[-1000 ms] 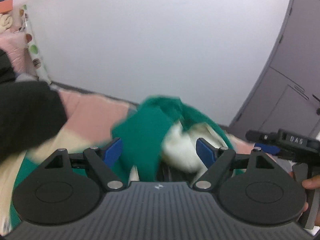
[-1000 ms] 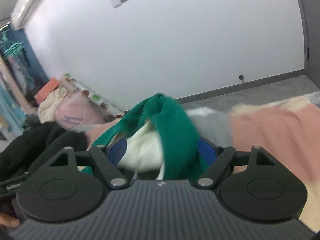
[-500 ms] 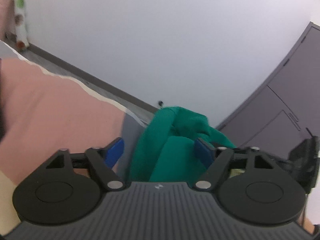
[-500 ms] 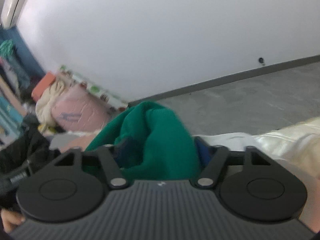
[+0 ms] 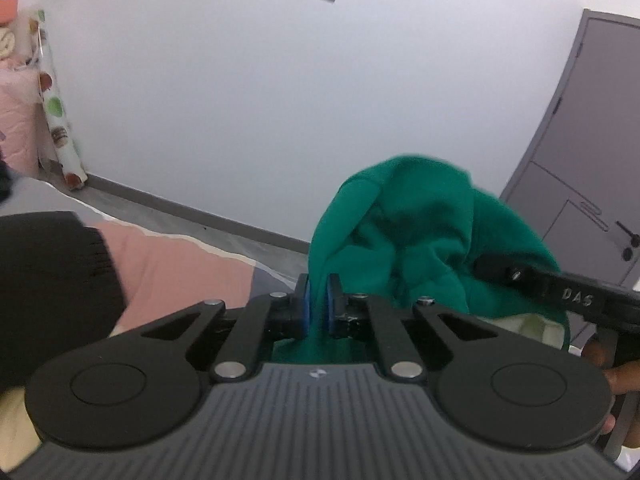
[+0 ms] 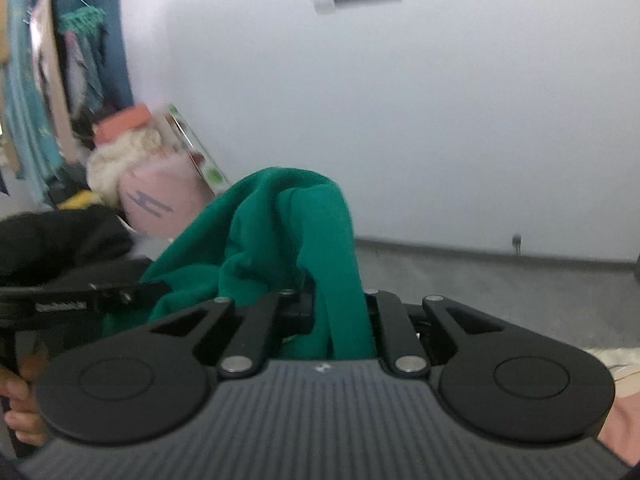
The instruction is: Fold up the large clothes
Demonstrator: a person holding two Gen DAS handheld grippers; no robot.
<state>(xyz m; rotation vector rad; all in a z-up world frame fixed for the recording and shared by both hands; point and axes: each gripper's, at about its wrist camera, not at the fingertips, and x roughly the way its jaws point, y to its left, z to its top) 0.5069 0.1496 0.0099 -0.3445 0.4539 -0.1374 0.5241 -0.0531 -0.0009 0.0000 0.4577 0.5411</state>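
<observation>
Both jaws, apart a second ago, now clamp: our left gripper (image 5: 318, 307) and right gripper (image 6: 340, 312) pinch the green garment (image 5: 420, 240), bunched and lifted between them, ready for spreading.

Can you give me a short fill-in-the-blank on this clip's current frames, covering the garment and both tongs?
1. The left tongs are shut on a ____ garment.
2. The right tongs grip the ____ garment.
3. In the left view, the wall behind the garment is ____.
4. In the left view, a grey ____ stands at the far right.

Missing words: green; same; white; door
</observation>
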